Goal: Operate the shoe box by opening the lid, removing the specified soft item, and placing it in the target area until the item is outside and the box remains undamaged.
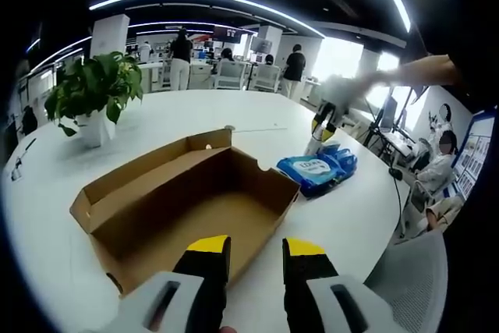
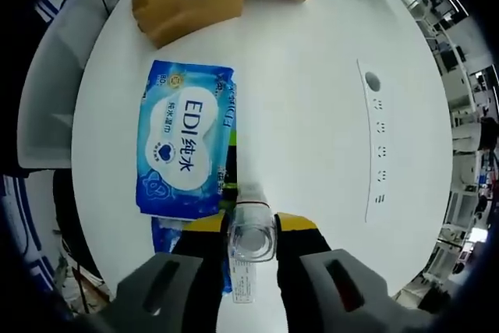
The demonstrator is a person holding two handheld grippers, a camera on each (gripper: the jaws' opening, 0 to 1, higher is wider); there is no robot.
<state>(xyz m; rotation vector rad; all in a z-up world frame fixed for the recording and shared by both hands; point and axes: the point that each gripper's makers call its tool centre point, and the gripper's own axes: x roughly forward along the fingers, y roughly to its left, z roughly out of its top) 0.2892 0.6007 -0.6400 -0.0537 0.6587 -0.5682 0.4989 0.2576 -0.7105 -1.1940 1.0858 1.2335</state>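
The shoe box [image 1: 187, 204] stands open on the white worktop [image 1: 179, 118], lid off or folded away, its brown interior bare as far as the left gripper view reaches. The left gripper [image 1: 256, 249] hangs just above the near wall of the box, jaws parted with nothing between them, seemingly idle while the other hand works.

The soft item, a blue pack of wet wipes [image 2: 185, 150], lies flat on the worktop outside the box, near its end wall and close to the worktop's edge; a second blue pack appears to lie under it. I judge the removal done.

The right gripper [image 2: 251, 230] is above the wipes, jaws closed on a small clear bottle [image 2: 251, 241], apparently lifting or setting it beside the pack.

Surroundings: a potted plant [image 1: 93, 95] well apart from the box, and a cable slot [image 2: 375, 142] in the worktop. People stand and sit beyond. Nothing obstructs either gripper.
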